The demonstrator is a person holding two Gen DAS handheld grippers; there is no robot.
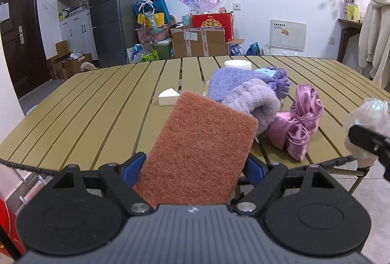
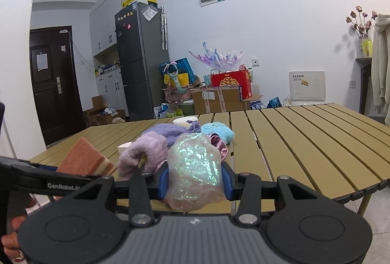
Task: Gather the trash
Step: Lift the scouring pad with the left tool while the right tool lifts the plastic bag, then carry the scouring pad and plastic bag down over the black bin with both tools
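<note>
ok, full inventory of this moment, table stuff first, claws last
scouring pad: 1, orange-brown, clamped in left claw
glittery plastic bag: 1, translucent, clamped in right claw
knit hat: 1, purple, mid table
fuzzy cloth: 1, lilac, beside hat
satin cloth: 1, pink, near edge
plush: 1, light blue, behind hat
wedge: 1, white, left of pile
round tub: 1, white, far side
table: 1, tan slats
left claw: 1, black, blue pads
right claw: 1, black, blue pads

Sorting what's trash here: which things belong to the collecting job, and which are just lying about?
In hand:
- orange scouring pad, left gripper
- crumpled iridescent plastic wrap, right gripper

Lying about on the slatted table:
- purple knitted hat
- lilac fuzzy cloth
- pink satin bundle
- white wedge
</note>
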